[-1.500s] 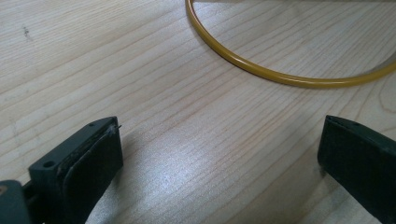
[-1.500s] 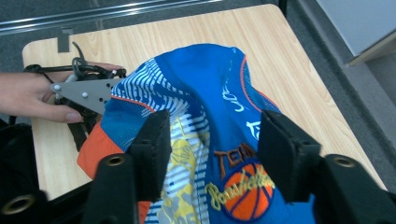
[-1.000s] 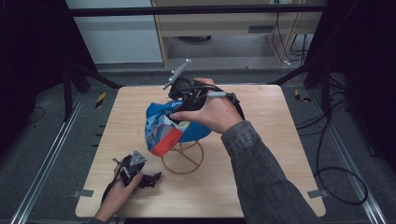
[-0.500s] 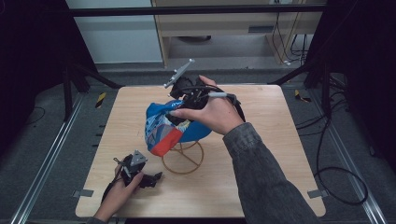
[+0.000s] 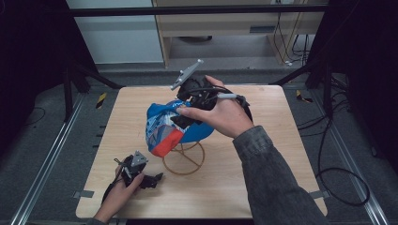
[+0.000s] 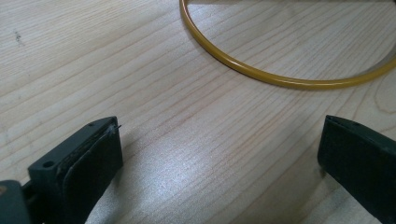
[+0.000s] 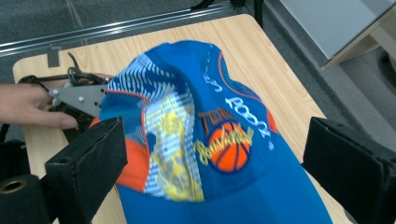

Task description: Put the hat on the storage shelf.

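A blue cap with an orange brim and a basketball print sits draped over a yellow wire stand at mid table. My right gripper hovers at the cap's top from the far right. Its jaws have just been opening and now stand wide, with the cap's crown between them and neither pad pressing on it. My left gripper rests low on the table at the front left. It is open over bare wood, just short of the stand's base ring.
The wooden table has bare room to the right and front of the stand. Metal rails run along both sides of it, and cables lie on the floor at the right. A shelf unit stands behind.
The right hand has shifted only slightly over the cap. The cap, the stand and the left gripper stay where they were.
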